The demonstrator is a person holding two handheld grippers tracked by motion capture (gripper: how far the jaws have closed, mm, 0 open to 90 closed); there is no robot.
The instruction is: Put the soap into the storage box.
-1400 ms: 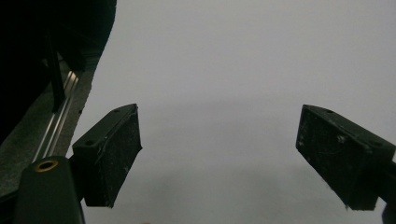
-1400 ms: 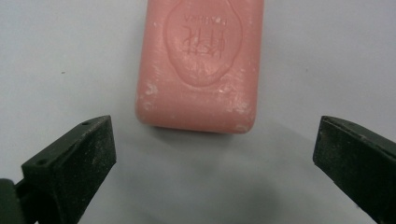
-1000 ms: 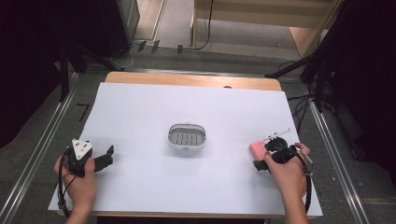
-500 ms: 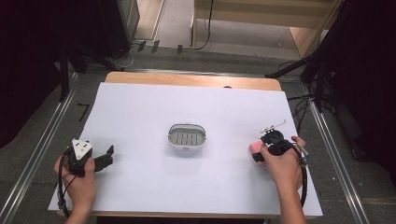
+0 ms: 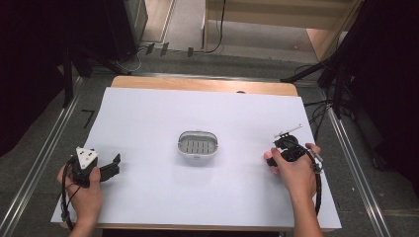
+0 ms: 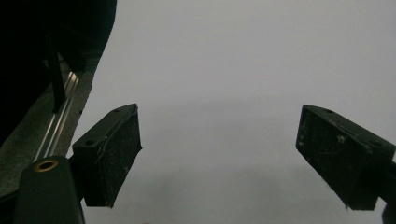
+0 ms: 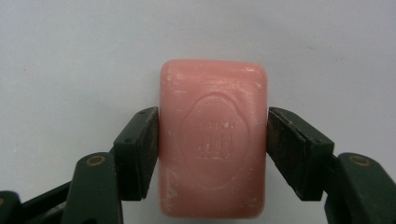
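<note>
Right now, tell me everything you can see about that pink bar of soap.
The pink soap bar is a rounded rectangular block with a matte, slightly scuffed surface and whitish flecks near its edges. An oval seal with faint lettering, too soft to read, is pressed into its upper face. It lies flat on the white table cover, at the table's right side. The right gripper has just closed on it, and its black pads press against the two long sides.
</note>
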